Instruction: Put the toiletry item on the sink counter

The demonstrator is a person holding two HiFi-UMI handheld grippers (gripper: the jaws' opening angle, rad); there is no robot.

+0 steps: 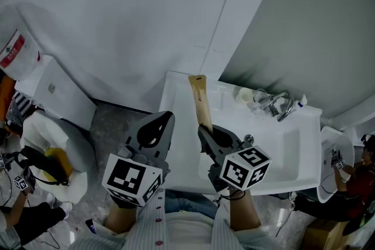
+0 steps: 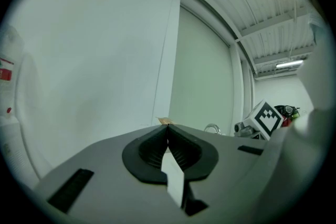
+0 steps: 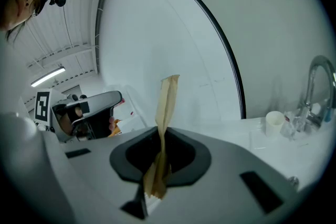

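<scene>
Right gripper (image 1: pixel 206 135) was clamped on the lower end of the tan paper-wrapped toiletry item (image 1: pixel 200 99), which stuck up out of the jaws (a long flat packet, top end free). It was over the left part of the white sink counter (image 1: pixel 177 146), well apart from the cup (image 1: pixel 245 94) and faucet (image 1: pixel 280 105) at the back. Left gripper (image 1: pixel 166 120) sat just beside it with jaws closed together, nothing between them.
</scene>
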